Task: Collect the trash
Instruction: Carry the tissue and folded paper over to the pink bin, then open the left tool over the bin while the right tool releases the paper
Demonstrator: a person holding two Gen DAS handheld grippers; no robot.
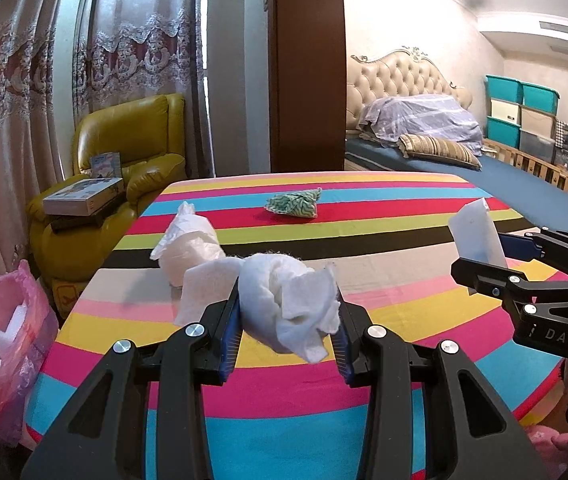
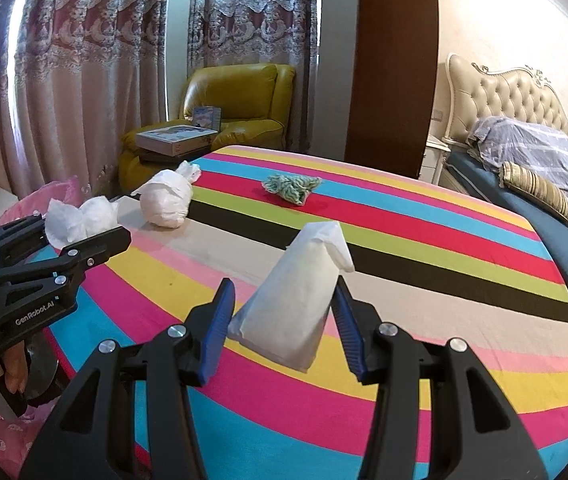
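At my 9 o'clock, off the table's edge, stands the pink-lined bin (image 1: 0, 344), with some scraps already in it. My left gripper (image 1: 287, 320) is closed on a crumpled tissue (image 1: 287, 304); both blue pads (image 1: 231, 332) press its sides, and it appears lifted above the striped table (image 1: 284, 420). A second white wad (image 1: 190, 244) lies on the table at 11 o'clock, and a green-patterned wad (image 1: 293, 204) at 12 o'clock, further back.

My right gripper (image 2: 284, 320) holds a folded white paper (image 2: 295, 296) standing upright. The right pad touches it; the left pad (image 2: 216, 320) looks barely in contact, so I judge this grip light.

Step in hand: both loads gripped, carry not yet done. Next move calls for swinging the left load toward 9 o'clock over the bin and opening the jaws there, then the right load. Two wads remain to collect.
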